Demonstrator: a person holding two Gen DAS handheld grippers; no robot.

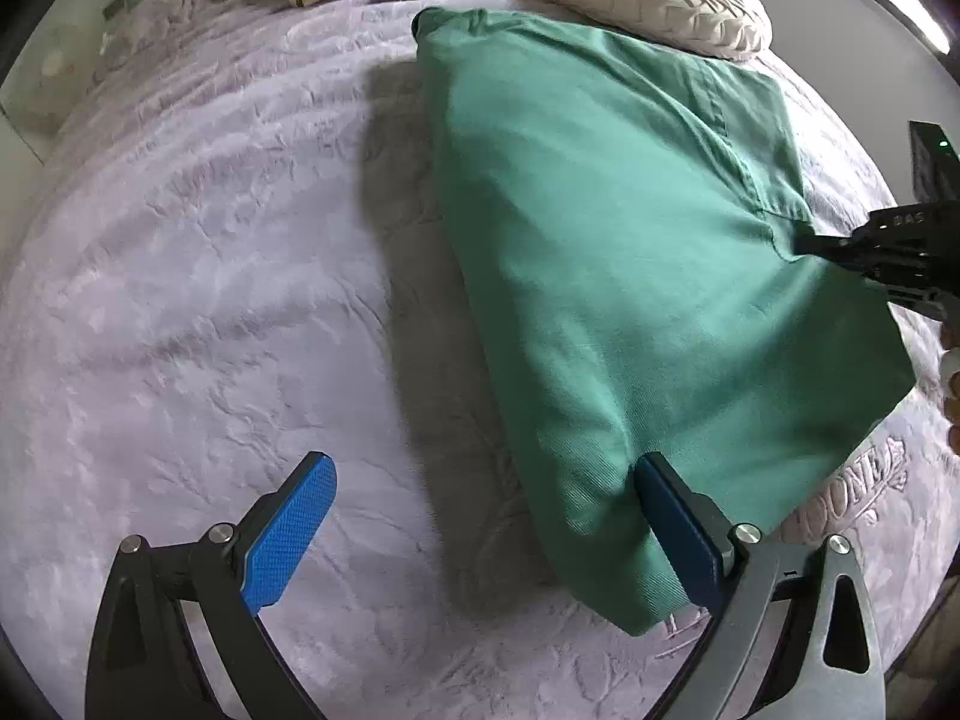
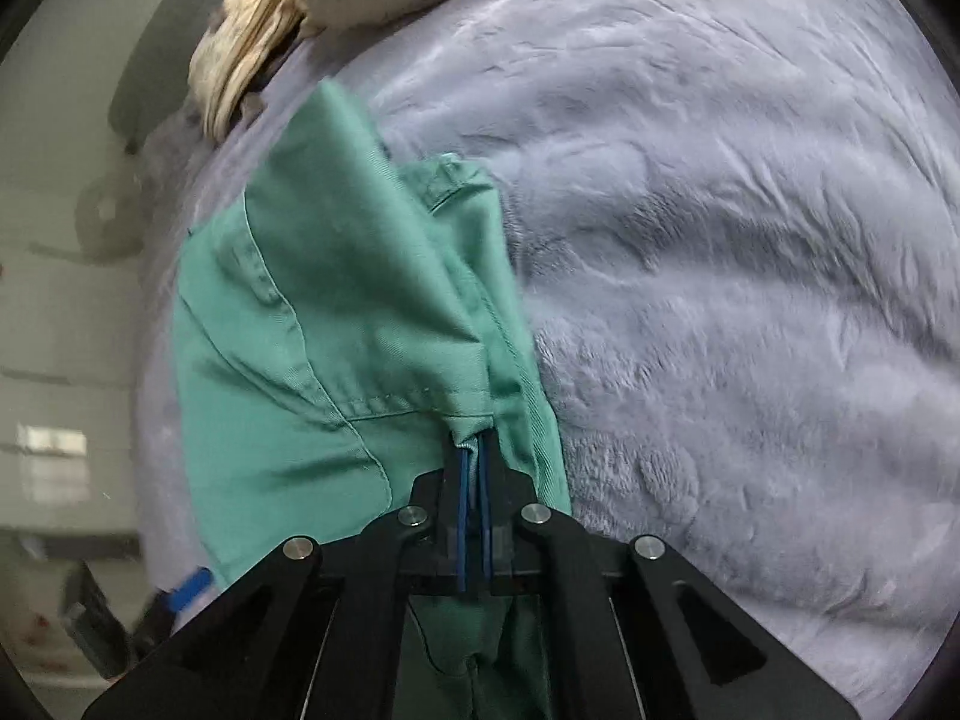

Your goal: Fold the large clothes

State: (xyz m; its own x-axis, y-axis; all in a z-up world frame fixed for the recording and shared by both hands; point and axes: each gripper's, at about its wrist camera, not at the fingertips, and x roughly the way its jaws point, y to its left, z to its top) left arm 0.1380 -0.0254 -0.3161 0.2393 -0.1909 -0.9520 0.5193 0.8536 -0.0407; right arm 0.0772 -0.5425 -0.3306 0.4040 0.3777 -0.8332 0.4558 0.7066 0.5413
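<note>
- Your right hand-held gripper (image 2: 474, 462) is clamped tight on a seam edge of the green garment (image 1: 600, 252); the blue pads are pinched together with cloth between them.
- Your left hand-held gripper (image 1: 486, 516) stands wide apart, holding nothing. One blue pad (image 1: 288, 534) hangs over the bare bed cover (image 1: 180, 300); the other sits against the garment's near corner.
- The garment lies on the bed, already doubled over. In the left wrist view its long axis runs from about 6 o'clock near your left jaws up to 12 o'clock, narrowing toward the pillow (image 1: 648, 0).
- From the right wrist view, the cloth fans out from the jaws toward 11 o'clock, lifted and creased.
- My read: the next fold turns on the right hand, since it alone has cloth; the left is nearest the bottom corner and could pin or grab it.
</note>
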